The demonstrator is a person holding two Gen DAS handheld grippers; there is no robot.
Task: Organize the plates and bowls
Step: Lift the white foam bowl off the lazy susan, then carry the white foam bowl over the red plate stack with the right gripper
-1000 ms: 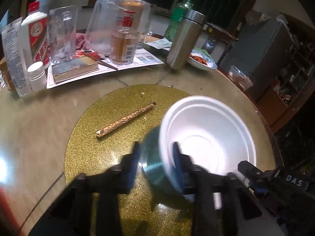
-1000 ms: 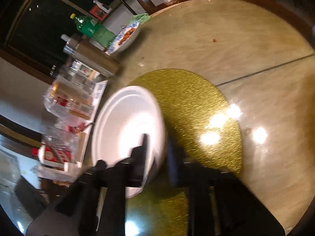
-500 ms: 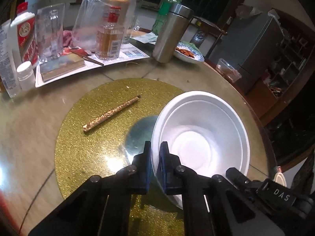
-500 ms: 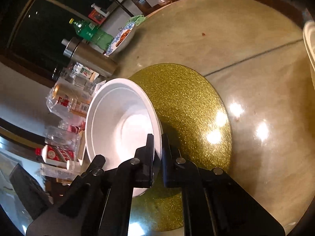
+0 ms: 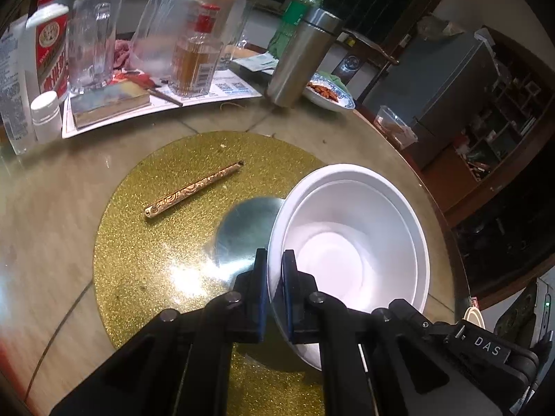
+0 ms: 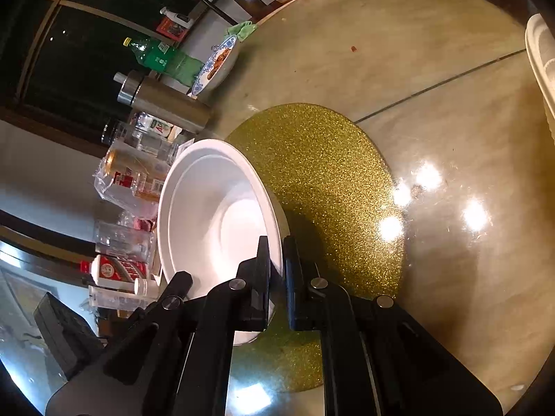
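1. While both tools gripped the same dish, the left gripper (image 5: 275,291) was closed nearly flat on the near rim of the white bowl (image 5: 350,242), one finger inside the wall and one outside.
2. The right gripper (image 6: 276,277) was pinched down on the white bowl's rim too (image 6: 215,215), at a different spot, its jaws almost touching with only the thin wall between them.
3. The bowl hung tilted over the gold glitter mat (image 5: 145,242), its mouth turned toward the left camera; whether its lowest edge touched the mat could not be told.
4. A second lip ran just inside the rim, so it may have been two nested bowls, though that was uncertain.
5. Judged by its matte, thin wall, the bowl looked like foam or light plastic: very light, slightly flexible, easy to dent under a hard pinch, and not slippery.
6. The rim seemed the only sound place to hold it, since the curved body offered no edge; two opposed rim grips would keep it from swinging.
7. Beyond it lay a gold patterned stick (image 5: 194,190) on the mat, well apart from the bowl.
8. Farther off, a steel flask (image 5: 298,59), bottles and a plate of food (image 5: 327,92) crowded the bench (image 5: 45,208).
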